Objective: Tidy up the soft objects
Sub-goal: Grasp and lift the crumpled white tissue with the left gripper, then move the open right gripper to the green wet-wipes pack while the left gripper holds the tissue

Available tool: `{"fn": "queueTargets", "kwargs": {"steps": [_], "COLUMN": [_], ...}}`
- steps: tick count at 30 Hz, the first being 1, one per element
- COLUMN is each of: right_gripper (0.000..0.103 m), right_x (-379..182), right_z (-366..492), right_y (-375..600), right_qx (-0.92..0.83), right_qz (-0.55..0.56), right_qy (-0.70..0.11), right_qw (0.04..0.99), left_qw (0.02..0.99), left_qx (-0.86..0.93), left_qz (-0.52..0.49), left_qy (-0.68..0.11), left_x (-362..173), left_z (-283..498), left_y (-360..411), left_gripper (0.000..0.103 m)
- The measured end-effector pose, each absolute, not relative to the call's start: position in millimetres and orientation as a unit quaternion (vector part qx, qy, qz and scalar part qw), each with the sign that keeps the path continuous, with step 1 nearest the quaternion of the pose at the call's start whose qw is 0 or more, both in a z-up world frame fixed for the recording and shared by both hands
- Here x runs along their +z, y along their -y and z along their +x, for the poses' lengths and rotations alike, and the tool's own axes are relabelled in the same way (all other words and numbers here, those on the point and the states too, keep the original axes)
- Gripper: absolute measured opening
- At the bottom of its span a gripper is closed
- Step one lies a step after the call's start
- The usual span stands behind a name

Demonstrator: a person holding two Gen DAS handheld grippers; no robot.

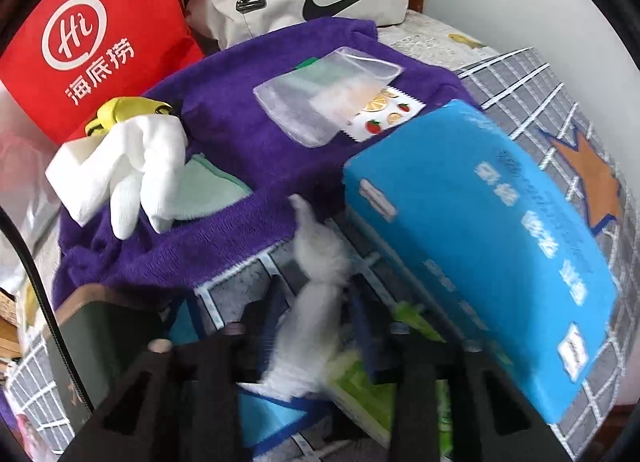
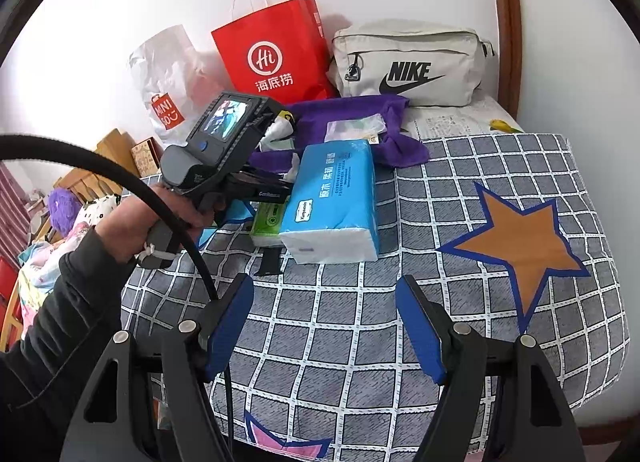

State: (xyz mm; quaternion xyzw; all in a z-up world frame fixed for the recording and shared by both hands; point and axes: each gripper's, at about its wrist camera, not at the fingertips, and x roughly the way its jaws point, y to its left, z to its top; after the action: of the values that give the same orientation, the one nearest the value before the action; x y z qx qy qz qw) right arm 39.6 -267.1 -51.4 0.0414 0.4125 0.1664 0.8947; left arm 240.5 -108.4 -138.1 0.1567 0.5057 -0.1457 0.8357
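- 1 blue tissue pack (image 2: 334, 197), soft plastic wrap, brick-shaped, mid-bed on grey grid-check cover (image 2: 360, 322) w/ 1 orange star (image 2: 520, 240).
- 1 purple towel (image 1: 240, 141), plush terry, crumpled, far of pack; on it 1 clear zip pouch (image 1: 320, 97), 1 white knit glove (image 1: 132, 169), 1 mint cloth (image 1: 204, 189).
- 1 white fluffy piece (image 1: 316, 286), blurred, between left gripper (image 1: 316, 346) fingers; clamped or loose: can't tell.
- 1 green packet (image 2: 266, 221) left of pack, touching.
- Right gripper (image 2: 324, 326): blue ribbed pads wide apart, nothing between, near edge.
- Far by wall: 1 red paper bag (image 2: 276, 49), 1 beige Nike pouch (image 2: 408, 61), 1 crinkly white plastic bag (image 2: 168, 77).
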Motion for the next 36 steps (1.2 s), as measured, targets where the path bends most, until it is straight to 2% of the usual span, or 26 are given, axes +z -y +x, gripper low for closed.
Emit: {"fn": "queueTargets", "kwargs": {"steps": [1,3,4,5,7,19,29,36], "right_gripper": [0.073,0.073,0.073,0.073,0.073,0.073,0.073,0.073], "right_x": [-52,-53,-54,-55,-57,-65,-71,-64], "right_z": [40,41,41,42,43,47,60,91], "right_y": [267,267,268,268,268,259,223,163], "right_qx": [0.165,0.165,0.166,0.166,0.165,0.179,0.223,0.258], "right_qz": [0.041,0.042,0.043,0.043,0.045,0.049,0.055,0.039], "right_qy": [-0.414,-0.415,-0.416,-0.417,-0.42,-0.428,-0.437,-0.43], "right_qw": [0.894,0.894,0.893,0.893,0.891,0.885,0.869,0.864], "left_qw": [0.836,0.84,0.842,0.84,0.838,0.845,0.884,0.902], "left_qx": [-0.143,-0.122,-0.119,-0.126,-0.139,-0.177,-0.162,-0.137], "left_qz": [0.16,0.178,0.178,0.168,0.144,0.121,0.076,0.051], "left_qy": [-0.505,-0.497,-0.496,-0.5,-0.507,-0.489,-0.432,-0.406], "left_x": [-139,-140,-140,-140,-140,-120,-53,-36], "left_z": [243,248,250,253,255,241,215,188], "left_y": [109,108,107,104,100,101,53,13], "left_gripper": [0.061,0.057,0.051,0.038,0.02,0.019,0.019,0.019]}}
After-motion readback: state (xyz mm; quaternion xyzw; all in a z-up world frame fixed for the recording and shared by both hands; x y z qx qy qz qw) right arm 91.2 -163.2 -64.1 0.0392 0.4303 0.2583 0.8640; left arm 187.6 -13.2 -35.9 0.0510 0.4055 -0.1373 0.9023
